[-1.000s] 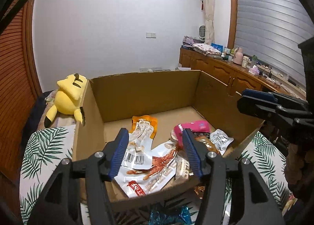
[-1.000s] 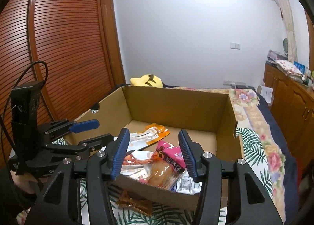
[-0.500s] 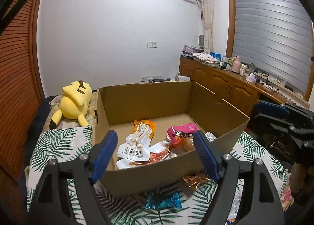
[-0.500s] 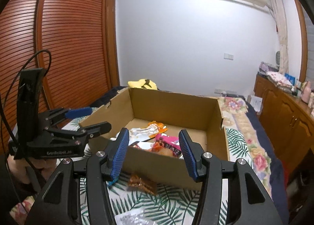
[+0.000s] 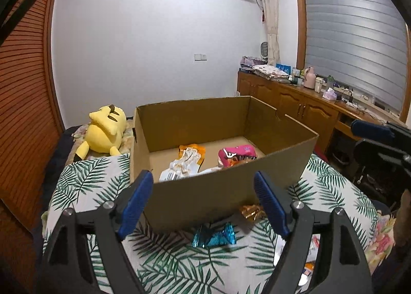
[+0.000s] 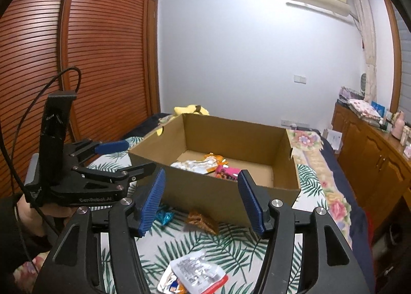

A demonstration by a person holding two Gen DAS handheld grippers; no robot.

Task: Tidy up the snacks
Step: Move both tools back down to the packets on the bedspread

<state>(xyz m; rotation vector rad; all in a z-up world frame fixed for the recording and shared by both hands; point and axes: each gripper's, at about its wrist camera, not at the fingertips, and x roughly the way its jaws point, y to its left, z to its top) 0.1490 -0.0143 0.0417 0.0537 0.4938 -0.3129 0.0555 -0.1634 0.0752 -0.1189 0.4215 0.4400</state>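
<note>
An open cardboard box [image 5: 226, 188] stands on the bed and holds a white and orange packet [image 5: 185, 163] and a pink packet [image 5: 236, 152]. My left gripper [image 5: 203, 191] hangs open in front of the box's near wall, holding nothing. On the bedspread below it lie a blue wrapper [image 5: 215, 236] and a golden wrapper [image 5: 250, 211]. My right gripper [image 6: 201, 186] has its jaws opening, with nothing between them. It is short of the box [image 6: 205, 191], above a brown wrapper [image 6: 200, 220] and a silver and red packet [image 6: 195, 273]. The left gripper [image 6: 140, 154] shows beside it.
A yellow plush toy [image 5: 105, 132] lies left of the box on the palm-leaf bedspread [image 5: 90, 183]. A wooden cabinet [image 5: 308, 106] with bottles and folded cloth runs along the right wall. Slatted wardrobe doors [image 6: 77, 63] stand on the left. A hand [image 6: 28, 217] holds the left gripper.
Both grippers have drawn back from above the box's contents to the near side of it. The loose wrappers on the bed have come into view. Both pairs of jaws stand wider.
</note>
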